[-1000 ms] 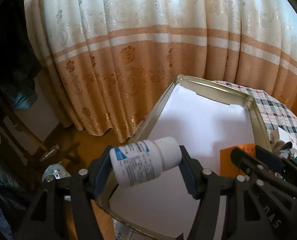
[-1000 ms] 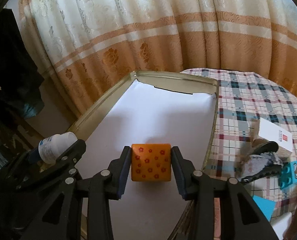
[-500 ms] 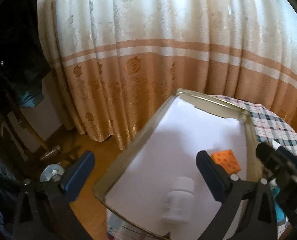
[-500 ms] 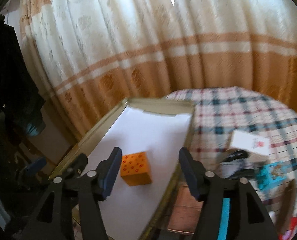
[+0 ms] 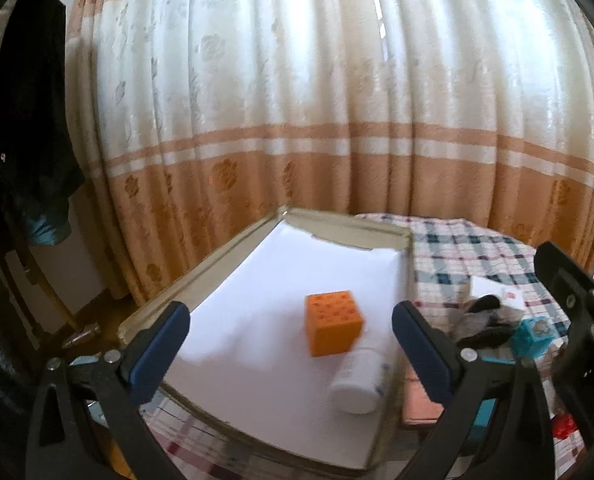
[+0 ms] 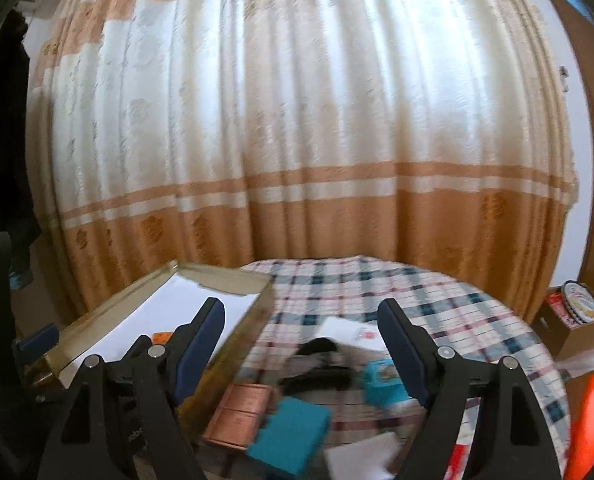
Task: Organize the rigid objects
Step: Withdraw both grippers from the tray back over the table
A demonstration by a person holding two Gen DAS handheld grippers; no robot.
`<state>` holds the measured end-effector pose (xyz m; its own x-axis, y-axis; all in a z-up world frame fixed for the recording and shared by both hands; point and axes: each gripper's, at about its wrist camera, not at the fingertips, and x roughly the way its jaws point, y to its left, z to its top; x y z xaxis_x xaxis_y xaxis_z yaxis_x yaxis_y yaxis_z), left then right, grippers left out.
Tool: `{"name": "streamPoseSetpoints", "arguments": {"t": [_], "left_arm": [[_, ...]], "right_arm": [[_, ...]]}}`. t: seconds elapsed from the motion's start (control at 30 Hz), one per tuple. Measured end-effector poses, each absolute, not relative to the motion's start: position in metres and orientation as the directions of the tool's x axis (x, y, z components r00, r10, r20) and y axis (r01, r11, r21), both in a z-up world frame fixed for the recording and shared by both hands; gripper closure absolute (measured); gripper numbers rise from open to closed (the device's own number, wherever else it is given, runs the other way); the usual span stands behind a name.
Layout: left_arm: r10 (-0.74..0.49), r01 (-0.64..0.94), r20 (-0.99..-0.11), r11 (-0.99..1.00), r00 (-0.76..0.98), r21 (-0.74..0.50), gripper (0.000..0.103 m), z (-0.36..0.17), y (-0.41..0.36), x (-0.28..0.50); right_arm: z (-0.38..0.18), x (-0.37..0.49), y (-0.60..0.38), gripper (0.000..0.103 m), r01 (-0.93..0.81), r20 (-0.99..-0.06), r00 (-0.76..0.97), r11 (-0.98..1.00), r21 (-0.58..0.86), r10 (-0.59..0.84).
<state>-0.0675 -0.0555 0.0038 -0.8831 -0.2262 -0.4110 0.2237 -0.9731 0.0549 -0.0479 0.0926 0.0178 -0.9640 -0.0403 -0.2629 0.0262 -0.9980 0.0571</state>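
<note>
teal box [image 6: 287, 434] lies on checked surface [image 6: 437, 300], low between right gripper [image 6: 301, 344] fingers, right nearer | right fingers opening, empty | left gripper [image 5: 291, 350] fingers spread, empty, over tray [image 5: 201, 272] holding orange cube [image 5: 333, 328], bottle [image 5: 357, 380]

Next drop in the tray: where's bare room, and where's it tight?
Free: the tray's white floor left of the orange cube, from near rim to far wall. Also the far strip behind the cube. Tight: the near-right corner, where the white bottle lies by the cube against the right wall.
</note>
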Motion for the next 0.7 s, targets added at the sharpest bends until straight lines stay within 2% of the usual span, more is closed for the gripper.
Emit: {"name": "streamPoseSetpoints", "arguments": {"t": [0.13, 0.43, 0.47, 0.53, 0.67, 0.7], "left_arm": [[-0.213, 0.213, -0.371, -0.976, -0.904, 0.042, 0.001, 0.008, -0.043, -0.061], [-0.207, 0.200, -0.302, -0.978, -0.931, 0.053, 0.001, 0.011, -0.027, -0.046], [-0.207, 0.200, -0.289, -0.978, -0.935, 0.056, 0.001, 0.012, -0.026, -0.043], [-0.207, 0.199, -0.274, -0.978, -0.939, 0.059, 0.001, 0.013, -0.024, -0.039], [-0.194, 0.189, -0.293, -0.981, -0.936, 0.045, 0.001, 0.011, -0.025, -0.038], [-0.193, 0.191, -0.300, -0.981, -0.934, 0.035, 0.001, 0.010, -0.027, -0.037]], "right_arm": [[0.016, -0.035, 0.099, 0.022, -0.008, -0.211, -0.977, -1.000, 0.003, 0.007], [0.019, -0.009, 0.111, 0.022, -0.100, -0.105, -0.990, -0.995, 0.009, 0.099], [0.020, -0.005, 0.111, 0.020, -0.124, -0.084, -0.989, -0.992, 0.011, 0.123], [0.022, 0.004, 0.117, 0.008, -0.168, -0.045, -0.985, -0.985, 0.031, 0.167], [0.024, 0.023, 0.132, 0.006, -0.213, 0.024, -0.976, -0.971, 0.109, 0.217], [0.024, 0.026, 0.133, 0.002, -0.215, 0.036, -0.975, -0.969, 0.117, 0.221]]}}
